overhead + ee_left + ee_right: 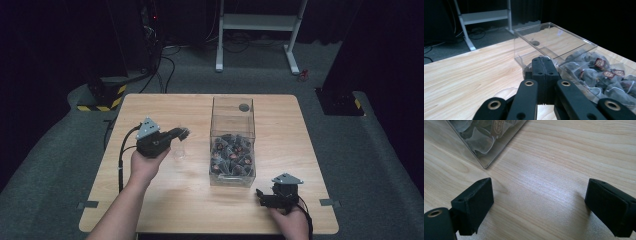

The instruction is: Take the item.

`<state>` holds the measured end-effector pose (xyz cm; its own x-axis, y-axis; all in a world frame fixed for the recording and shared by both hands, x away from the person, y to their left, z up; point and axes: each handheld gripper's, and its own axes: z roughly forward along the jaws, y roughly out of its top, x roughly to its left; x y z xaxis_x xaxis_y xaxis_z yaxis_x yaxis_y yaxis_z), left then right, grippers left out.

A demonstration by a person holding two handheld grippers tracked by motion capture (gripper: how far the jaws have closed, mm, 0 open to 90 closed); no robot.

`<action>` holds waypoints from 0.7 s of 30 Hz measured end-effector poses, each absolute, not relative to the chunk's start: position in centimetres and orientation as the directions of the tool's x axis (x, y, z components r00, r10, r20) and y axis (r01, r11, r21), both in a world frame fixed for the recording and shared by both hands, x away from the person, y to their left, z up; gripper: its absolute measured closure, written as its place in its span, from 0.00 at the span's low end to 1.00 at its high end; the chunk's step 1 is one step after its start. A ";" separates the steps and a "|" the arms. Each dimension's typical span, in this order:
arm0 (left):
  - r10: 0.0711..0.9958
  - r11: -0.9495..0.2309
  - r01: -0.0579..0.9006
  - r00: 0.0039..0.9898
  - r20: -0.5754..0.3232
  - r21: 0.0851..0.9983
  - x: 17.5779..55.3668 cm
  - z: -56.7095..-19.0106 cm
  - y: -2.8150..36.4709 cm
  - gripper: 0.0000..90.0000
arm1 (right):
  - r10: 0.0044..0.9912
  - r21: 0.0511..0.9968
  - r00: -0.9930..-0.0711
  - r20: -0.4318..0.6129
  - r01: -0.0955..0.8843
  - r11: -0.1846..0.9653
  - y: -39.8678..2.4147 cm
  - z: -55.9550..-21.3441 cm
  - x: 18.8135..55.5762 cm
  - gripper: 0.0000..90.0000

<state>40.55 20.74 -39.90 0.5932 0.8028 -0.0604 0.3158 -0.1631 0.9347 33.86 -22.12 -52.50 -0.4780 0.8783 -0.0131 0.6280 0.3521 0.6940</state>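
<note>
Two black grippers over grained wood: left gripper (pixel 183 133) jaws pressed together, right gripper (pixel 260 194) jaws wide beside clear box (pixel 232 142).

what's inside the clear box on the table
The clear box holds a pile of bagged tea sachets with small red labels in its near half. What lies under the pile is hidden.

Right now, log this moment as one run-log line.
left gripper: shut, over small clear plastic cup | right gripper: open, empty, on light wooden table | clear plastic box: holds dark tea bags
</note>
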 end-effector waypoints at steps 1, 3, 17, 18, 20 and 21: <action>0.806 -0.160 0.316 0.589 -0.062 0.935 40.6 -39.9 20.9 1.00 | 0.878 0.694 -0.478 -0.013 0.628 0.352 -22.1 -52.5 33.9 0.09; 0.811 -0.159 0.318 0.582 -0.060 0.935 40.7 -39.9 21.3 1.00 | 0.878 0.694 -0.478 -0.013 0.628 0.352 -22.1 -52.5 33.9 0.09; 0.841 -0.134 0.335 0.537 -0.072 0.933 41.4 -40.2 23.0 1.00 | 0.878 0.694 -0.478 -0.013 0.628 0.352 -22.1 -52.5 33.9 0.09; 0.841 -0.134 0.335 0.537 -0.072 0.933 41.4 -40.2 23.0 1.00 | 0.878 0.694 -0.478 -0.013 0.628 0.352 -22.1 -52.5 33.9 0.09; 0.842 -0.135 0.342 0.534 -0.074 0.930 41.6 -40.4 23.1 1.00 | 0.878 0.694 -0.478 -0.014 0.627 0.353 -22.1 -52.5 33.9 0.09; 0.843 -0.141 0.345 0.534 -0.071 0.928 41.7 -40.5 23.1 1.00 | 0.879 0.694 -0.477 -0.012 0.629 0.351 -22.1 -52.5 33.8 0.09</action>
<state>41.69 23.12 -40.49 0.5340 0.8425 -0.0707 0.3446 -0.1406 0.9282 33.85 -22.11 -52.50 -0.4767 0.8790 -0.0117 0.6293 0.3505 0.6936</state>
